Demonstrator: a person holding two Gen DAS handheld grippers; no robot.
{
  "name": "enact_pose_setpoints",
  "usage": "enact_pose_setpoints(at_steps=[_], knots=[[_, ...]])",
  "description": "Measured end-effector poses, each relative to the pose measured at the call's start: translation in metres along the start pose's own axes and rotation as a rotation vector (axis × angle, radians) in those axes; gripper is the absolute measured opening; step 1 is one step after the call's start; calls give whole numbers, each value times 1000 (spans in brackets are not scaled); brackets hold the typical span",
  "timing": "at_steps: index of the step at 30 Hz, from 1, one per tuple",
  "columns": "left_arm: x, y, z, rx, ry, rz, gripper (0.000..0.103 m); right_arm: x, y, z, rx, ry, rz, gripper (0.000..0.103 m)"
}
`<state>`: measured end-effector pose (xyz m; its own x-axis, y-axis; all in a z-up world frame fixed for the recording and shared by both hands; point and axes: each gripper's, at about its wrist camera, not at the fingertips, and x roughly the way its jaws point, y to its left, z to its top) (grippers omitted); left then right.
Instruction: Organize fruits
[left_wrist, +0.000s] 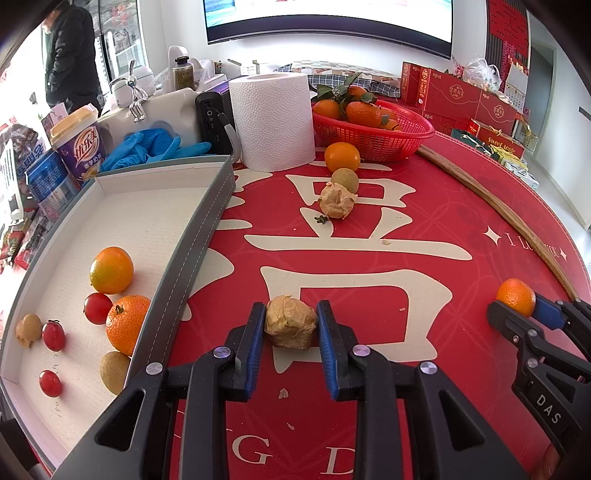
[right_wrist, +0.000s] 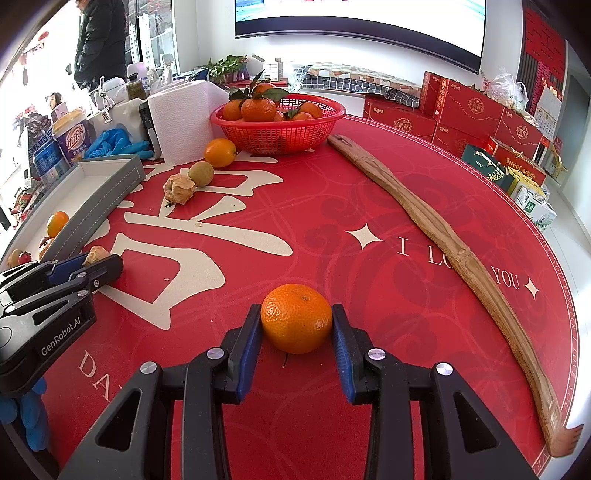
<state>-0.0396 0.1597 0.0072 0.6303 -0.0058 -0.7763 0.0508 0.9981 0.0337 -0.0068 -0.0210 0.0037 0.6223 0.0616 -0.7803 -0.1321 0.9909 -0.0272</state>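
While the left gripper (left_wrist: 291, 325) clamps a husked fruit (left_wrist: 290, 323) beside the tray (left_wrist: 192, 236), the right gripper (right_wrist: 296, 325) pinches a mandarin (right_wrist: 296, 317) on the red cloth (right_wrist: 369, 295). The tray holds oranges, tomatoes and green fruits; farther off, a red basket (right_wrist: 277, 140) holds leafy mandarins.

**A Count of the Fruit on My Table**

My tray (left_wrist: 207, 206) holds two oranges (left_wrist: 111, 270), three cherry tomatoes (left_wrist: 53, 335) and two small brownish fruits (left_wrist: 114, 372). On the red cloth (left_wrist: 406, 229) I count two papery husked fruits (left_wrist: 291, 325), one round greenish fruit (left_wrist: 344, 180) and two loose oranges (right_wrist: 296, 318). The red basket (right_wrist: 280, 136) carries perhaps six leafy mandarins (right_wrist: 258, 107), though the heap hides some. One paper roll (left_wrist: 273, 118) and one long wooden stick (right_wrist: 443, 236) stand by.
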Motion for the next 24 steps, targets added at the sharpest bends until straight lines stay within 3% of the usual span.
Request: enact_pose_setpoints(at_steps=[17, 24], knots=[[-1, -3, 0, 15, -3, 4, 26, -1, -1, -1, 1, -1, 1, 37], [-14, -5, -1, 21, -2, -40, 26, -3, -5, 1, 32, 19, 67, 37]])
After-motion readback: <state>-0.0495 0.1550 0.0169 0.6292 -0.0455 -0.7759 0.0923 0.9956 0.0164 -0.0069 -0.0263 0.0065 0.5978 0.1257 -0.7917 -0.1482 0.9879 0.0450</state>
